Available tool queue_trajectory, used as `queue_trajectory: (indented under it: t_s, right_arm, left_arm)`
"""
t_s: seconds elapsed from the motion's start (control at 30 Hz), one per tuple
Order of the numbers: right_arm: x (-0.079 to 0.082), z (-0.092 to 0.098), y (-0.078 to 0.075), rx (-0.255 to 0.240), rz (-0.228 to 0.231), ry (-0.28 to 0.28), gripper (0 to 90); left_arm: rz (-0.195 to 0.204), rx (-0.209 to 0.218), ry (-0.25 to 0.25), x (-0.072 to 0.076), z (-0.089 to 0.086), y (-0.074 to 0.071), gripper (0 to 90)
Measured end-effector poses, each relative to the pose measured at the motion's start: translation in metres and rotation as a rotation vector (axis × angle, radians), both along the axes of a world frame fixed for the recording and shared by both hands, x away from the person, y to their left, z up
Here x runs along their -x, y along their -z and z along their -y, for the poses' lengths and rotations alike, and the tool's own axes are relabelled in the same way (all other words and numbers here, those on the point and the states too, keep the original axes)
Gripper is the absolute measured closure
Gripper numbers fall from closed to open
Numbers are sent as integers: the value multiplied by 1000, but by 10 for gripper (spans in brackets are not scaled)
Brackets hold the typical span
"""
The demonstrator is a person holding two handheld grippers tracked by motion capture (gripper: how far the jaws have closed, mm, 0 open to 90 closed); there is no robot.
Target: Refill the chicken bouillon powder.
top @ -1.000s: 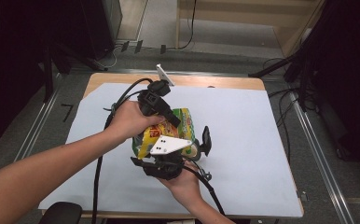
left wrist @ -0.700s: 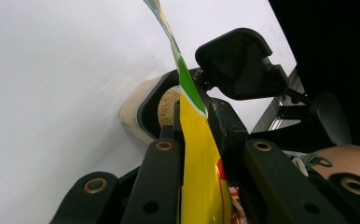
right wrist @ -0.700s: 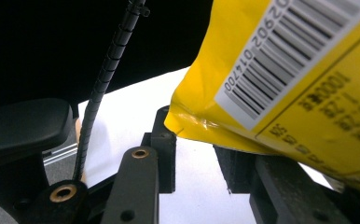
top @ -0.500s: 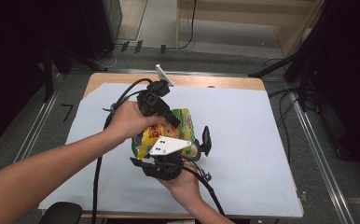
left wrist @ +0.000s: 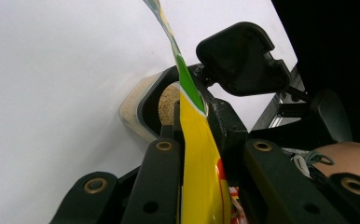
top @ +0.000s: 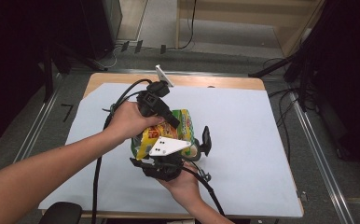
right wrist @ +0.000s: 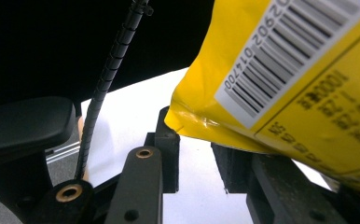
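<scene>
A yellow and green snack bag [top: 186, 122] hangs over the middle of the white table sheet [top: 252, 140]. My left gripper [top: 172, 122] comes in from the upper left and is shut on the bag's thin edge [left wrist: 197, 140], which stands between its pads [left wrist: 169, 135]. Coming up from below, my right gripper [top: 171, 142] has its jaws apart. They have just been closing, with the bag's barcoded corner [right wrist: 201, 107] at the fingertips and a gap of white table between the pads [right wrist: 169, 140]. A small jar of beige grains [left wrist: 138, 105] with an open black flip lid [left wrist: 241, 60] stands just behind the bag.
The jar [top: 194, 150] and its lid [top: 207, 139] sit right of the grippers. Black cables [top: 96, 177] trail off the table's front edge. A dark stool [top: 60, 212] stands at the lower left, and metal floor rails [top: 315, 154] run along both sides.
</scene>
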State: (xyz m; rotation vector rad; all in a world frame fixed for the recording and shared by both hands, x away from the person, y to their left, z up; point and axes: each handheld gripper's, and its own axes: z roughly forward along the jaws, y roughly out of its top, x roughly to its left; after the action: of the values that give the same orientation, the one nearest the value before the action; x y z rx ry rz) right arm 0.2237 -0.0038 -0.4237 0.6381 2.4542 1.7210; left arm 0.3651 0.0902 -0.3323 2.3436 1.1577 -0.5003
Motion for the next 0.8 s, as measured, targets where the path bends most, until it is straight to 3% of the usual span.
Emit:
queue_trajectory:
  t_s: [0.8]
  right_arm:
    - [1, 0, 0, 0, 1, 1, 758]
  left_arm:
    - [-3, -6, 3, 0, 0, 1, 821]
